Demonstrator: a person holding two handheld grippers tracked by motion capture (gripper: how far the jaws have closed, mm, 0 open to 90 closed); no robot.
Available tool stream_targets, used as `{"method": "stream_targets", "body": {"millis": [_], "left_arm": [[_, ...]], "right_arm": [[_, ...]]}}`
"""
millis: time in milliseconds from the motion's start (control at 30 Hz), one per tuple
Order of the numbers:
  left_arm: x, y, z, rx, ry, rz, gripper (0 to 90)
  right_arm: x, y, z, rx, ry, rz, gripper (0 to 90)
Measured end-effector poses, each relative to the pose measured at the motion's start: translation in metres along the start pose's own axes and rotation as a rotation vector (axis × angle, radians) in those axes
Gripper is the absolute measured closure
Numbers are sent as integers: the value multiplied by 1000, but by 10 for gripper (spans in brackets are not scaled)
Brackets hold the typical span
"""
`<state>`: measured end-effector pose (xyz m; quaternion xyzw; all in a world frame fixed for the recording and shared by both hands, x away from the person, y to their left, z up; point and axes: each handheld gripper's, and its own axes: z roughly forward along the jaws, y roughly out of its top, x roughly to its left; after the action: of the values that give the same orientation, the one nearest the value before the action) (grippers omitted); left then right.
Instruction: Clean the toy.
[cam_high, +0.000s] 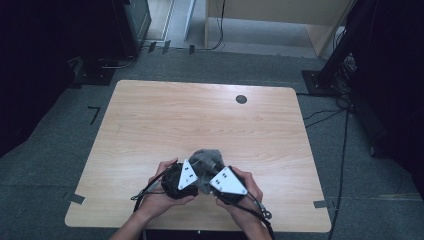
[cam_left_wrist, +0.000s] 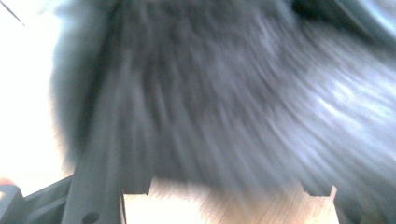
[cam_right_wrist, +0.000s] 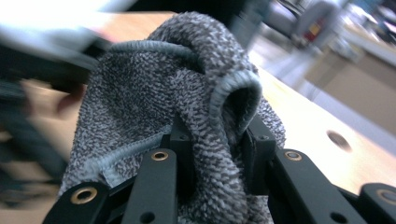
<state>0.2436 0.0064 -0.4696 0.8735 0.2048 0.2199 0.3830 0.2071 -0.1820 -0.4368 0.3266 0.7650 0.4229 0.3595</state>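
A grey cloth (cam_high: 206, 160) is bunched near the table's (cam_high: 150, 115) near edge, between both grippers. The right gripper (cam_right_wrist: 215, 140) clamps a fold of it. The left gripper (cam_high: 192, 172) is closed tight against the cloth, seemingly gripping it.

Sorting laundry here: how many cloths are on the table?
1: a grey cloth bunched between the left gripper and right gripper, near the table's front edge. Another beneath might be hidden.

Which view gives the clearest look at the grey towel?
The right gripper view: the grey towel is sharp there, its looped weave and hemmed edge bunched between the jaws. The left gripper view gives a motion-blurred grey mass; the high view shows a small crumpled bundle.
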Motion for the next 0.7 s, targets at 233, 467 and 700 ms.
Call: {"method": "stream_targets", "body": {"millis": [233,467,700], "left_arm": [[1,-1,3,18,-22,-5,346],[-4,1,-2,-24,-22,24,347],[0,1,-2,-17,-16,11,347]], "right_arm": [[-8,2,-13,-61,43,67,712],[11,4,-5,-52,47,-38,706],[-13,0,-14,-43,8,82,710]]}}
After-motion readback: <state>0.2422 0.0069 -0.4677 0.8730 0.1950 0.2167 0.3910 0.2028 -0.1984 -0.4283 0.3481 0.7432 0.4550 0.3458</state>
